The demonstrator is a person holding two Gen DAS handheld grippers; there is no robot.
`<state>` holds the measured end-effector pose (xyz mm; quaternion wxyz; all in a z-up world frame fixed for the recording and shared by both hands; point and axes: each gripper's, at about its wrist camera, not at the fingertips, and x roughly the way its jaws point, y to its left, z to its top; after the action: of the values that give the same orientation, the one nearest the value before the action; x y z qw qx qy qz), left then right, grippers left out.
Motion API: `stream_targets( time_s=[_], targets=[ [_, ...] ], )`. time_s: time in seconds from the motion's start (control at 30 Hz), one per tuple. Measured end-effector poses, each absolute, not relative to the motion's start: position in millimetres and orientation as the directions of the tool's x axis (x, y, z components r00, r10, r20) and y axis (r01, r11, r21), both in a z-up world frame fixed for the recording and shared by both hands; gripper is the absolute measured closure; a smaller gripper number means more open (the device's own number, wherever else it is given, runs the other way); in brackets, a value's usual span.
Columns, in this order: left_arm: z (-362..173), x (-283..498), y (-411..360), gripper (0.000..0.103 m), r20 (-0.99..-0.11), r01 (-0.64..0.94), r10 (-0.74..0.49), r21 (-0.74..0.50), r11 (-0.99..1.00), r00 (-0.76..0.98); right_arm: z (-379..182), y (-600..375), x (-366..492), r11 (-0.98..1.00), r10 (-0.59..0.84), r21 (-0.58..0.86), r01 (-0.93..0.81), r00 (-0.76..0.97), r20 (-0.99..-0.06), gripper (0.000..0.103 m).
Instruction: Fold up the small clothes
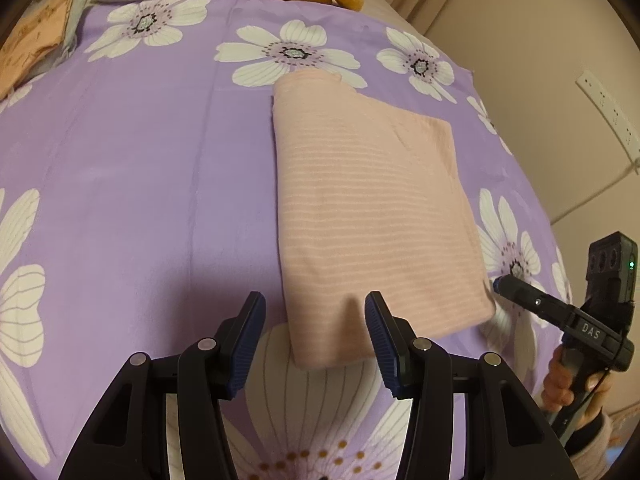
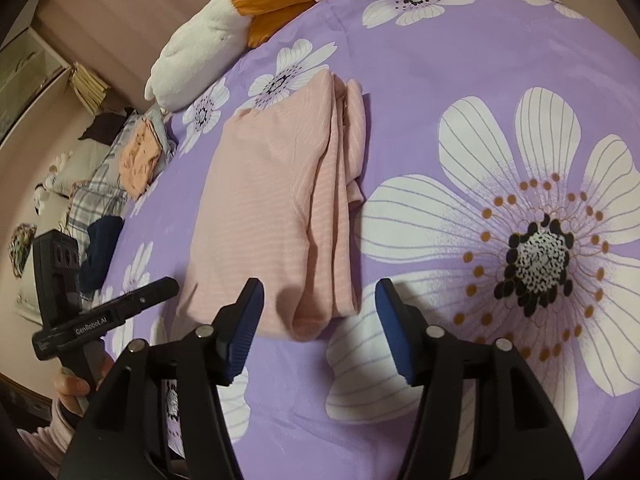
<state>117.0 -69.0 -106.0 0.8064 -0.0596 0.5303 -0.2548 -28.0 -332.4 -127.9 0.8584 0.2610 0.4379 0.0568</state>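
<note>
I see the folded pink striped knit garment (image 1: 372,208) lying flat on the purple bedsheet printed with large white flowers (image 1: 140,168). Its layered open edges face the right side in the right wrist view, where the fabric is stacked in several loose folds.

My left gripper (image 1: 316,328) hangs over the near corner of the garment. Its blue-padded jaws are spread apart, one on each side of that corner, and neither pad presses on the cloth.

My right gripper (image 2: 320,320) sits at the near end of the garment's layered edge. Its jaws are likewise spread; the fabric end lies between them but is not pinched. A hand (image 1: 568,376) grips its handle at the garment's far corner in the left wrist view.

At the far edge of the bed I see a white plush toy (image 2: 196,48) with an orange part, touching the sheet. A small folded peach cloth (image 2: 140,156) lies on a plaid fabric beside the bed.
</note>
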Motion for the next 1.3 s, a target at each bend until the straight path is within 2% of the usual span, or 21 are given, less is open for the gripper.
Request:
stream_targets(
  time_s=[0.7, 0.83, 1.3],
  targets=[
    [-122.7, 157.5, -78.4, 0.053, -0.817, 0.323, -0.513, -0.426, 0.845, 0.265, -138.5, -352.9, 21.0, 0.814, 0.36, 0.561, 0.154, 0.624, -0.694, 0.039],
    [-123.1, 163.6, -83.0, 0.049, -0.811, 0.329, -0.524, -0.436, 0.838, 0.261, -140.2, -354.2, 28.8, 0.812, 0.37, 0.566, 0.145, 0.621, -0.691, 0.038],
    [-126.6, 183.1, -93.7, 0.048, -0.796, 0.337, -0.547, -0.456, 0.823, 0.258, -144.2, -351.8, 59.8, 0.811, 0.4, 0.574, 0.109, 0.612, -0.682, 0.038]
  ],
)
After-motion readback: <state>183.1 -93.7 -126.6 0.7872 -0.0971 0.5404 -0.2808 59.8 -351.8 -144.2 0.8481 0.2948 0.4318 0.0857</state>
